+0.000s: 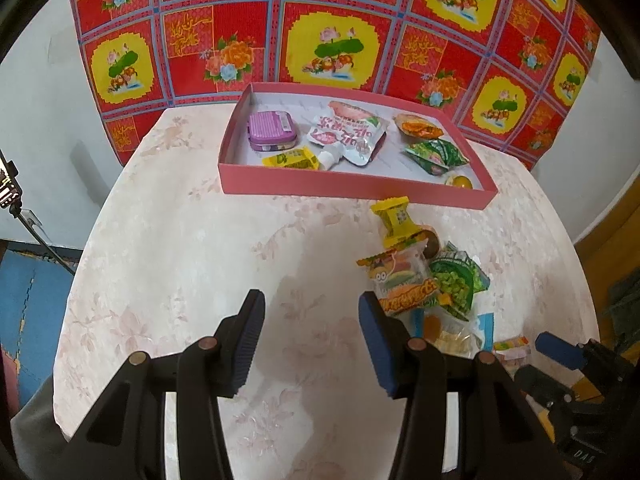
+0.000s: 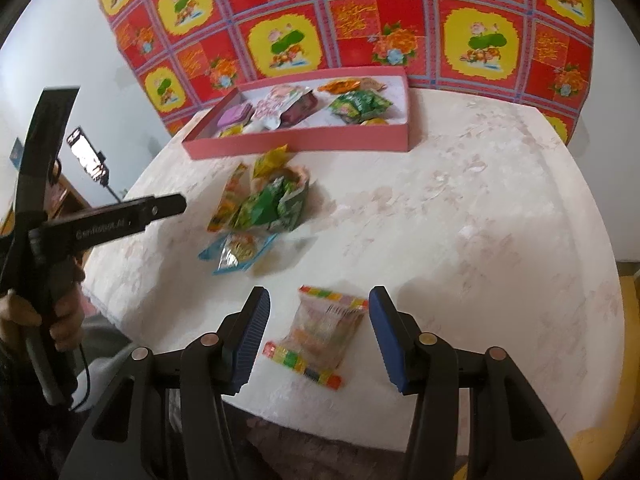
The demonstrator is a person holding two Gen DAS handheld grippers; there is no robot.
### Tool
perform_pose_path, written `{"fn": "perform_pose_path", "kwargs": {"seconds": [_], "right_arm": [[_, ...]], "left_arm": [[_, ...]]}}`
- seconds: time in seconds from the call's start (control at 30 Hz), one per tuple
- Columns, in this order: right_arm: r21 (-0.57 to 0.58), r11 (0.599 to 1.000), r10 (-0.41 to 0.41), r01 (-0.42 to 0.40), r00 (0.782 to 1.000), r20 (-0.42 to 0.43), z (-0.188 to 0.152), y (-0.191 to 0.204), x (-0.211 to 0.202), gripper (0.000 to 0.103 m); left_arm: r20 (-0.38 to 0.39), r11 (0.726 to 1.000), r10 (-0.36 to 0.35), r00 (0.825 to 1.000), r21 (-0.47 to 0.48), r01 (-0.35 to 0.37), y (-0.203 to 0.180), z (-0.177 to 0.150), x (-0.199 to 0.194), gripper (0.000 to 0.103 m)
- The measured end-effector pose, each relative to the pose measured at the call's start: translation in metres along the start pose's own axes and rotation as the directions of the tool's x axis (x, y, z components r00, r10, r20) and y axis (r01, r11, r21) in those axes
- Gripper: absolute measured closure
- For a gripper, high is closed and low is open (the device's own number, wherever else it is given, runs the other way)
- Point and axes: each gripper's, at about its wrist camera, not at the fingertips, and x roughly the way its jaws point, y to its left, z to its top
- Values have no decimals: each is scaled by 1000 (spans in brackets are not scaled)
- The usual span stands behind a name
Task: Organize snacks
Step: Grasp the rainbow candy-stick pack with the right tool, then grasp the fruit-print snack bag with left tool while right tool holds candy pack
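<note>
The bench (image 2: 460, 208), round and covered in a pale floral cloth, carries a shallow pink box (image 1: 348, 186) at its far side, against a red and yellow patterned cloth (image 1: 332, 20). The box already holds several snacks: a purple tin (image 1: 273, 130), a white spouted pouch (image 1: 348, 138), green packets (image 1: 436, 156) and a few small wrapped pieces. So the sorting looks partly done.

Between box and near edge lies a loose heap of snack packets (image 2: 260, 204), green and yellow ones overlapping, still to be moved.

Nearest, apart from the heap, a clear candy packet with coloured ends (image 2: 320, 332) lies flat on the bench. The right tool (image 2: 318, 336) hangs over it, jaws fairly wide on either side, the pads not touching it. This reads as the approach to a pick. The next move calls for lowering until the pads flank the packet, closing on its crinkly middle, then carrying it to the box.

The left tool (image 1: 310, 344) stands part open over bare cloth beside the heap, holding nothing.
</note>
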Motion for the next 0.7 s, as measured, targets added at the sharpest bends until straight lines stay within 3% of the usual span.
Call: {"fn": "perform_pose_path", "kwargs": {"seconds": [0.5, 0.53, 0.6, 0.7], "right_arm": [[-4, 1000, -17, 17, 997, -76, -10, 4, 16, 50], [-4, 1000, -17, 17, 997, -75, -10, 4, 17, 52], [-9, 1000, -23, 22, 997, -73, -10, 3, 18, 66], [-5, 1000, -15, 15, 998, -65, -8, 1, 19, 69]], "left_arm": [[1, 999, -53, 999, 1, 53, 0, -3, 0, 51], [3, 998, -61, 998, 2, 61, -1, -2, -1, 51], [3, 997, -78, 997, 3, 78, -4, -1, -1, 51], [-2, 994, -112, 994, 6, 112, -10, 1, 0, 51]]}}
